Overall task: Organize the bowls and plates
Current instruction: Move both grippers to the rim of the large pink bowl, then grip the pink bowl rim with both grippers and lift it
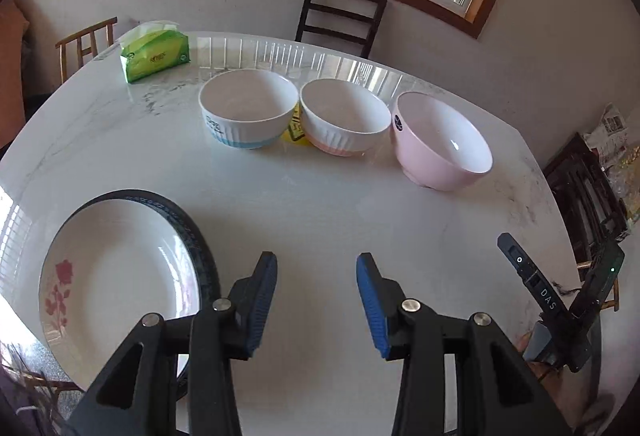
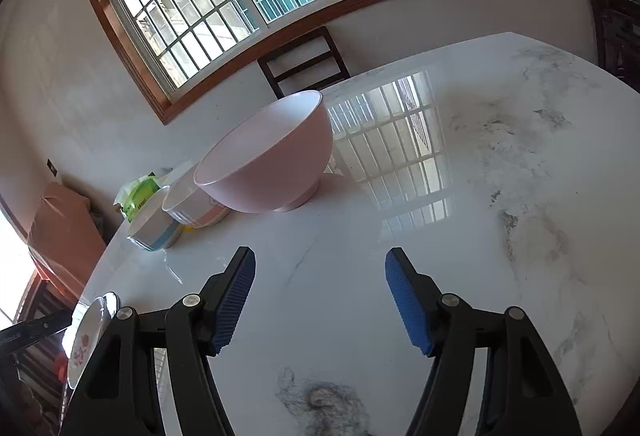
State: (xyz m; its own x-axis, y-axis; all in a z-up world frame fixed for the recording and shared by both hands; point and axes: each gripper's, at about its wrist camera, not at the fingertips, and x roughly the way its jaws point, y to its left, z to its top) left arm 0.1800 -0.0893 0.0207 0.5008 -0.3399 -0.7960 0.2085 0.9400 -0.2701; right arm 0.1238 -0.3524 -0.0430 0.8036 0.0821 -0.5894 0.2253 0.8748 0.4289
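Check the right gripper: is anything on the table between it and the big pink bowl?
Nothing visible. In the right wrist view only bare marble table lies between the open right gripper and the pink bowl. The two ribbed bowls sit off to the bowl's left, outside that path.

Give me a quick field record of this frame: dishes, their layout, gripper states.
surface: white marble table
bowls: blue-band bowl, pink-band bowl, plain pink bowl, upright in a row
plates: rose-print plate stacked on a dark-rimmed plate
other: green tissue pack at the far edge
left hand-held gripper: open, empty, beside the plates
right hand-held gripper: open, empty, facing the plain pink bowl
status: bowls not yet stacked
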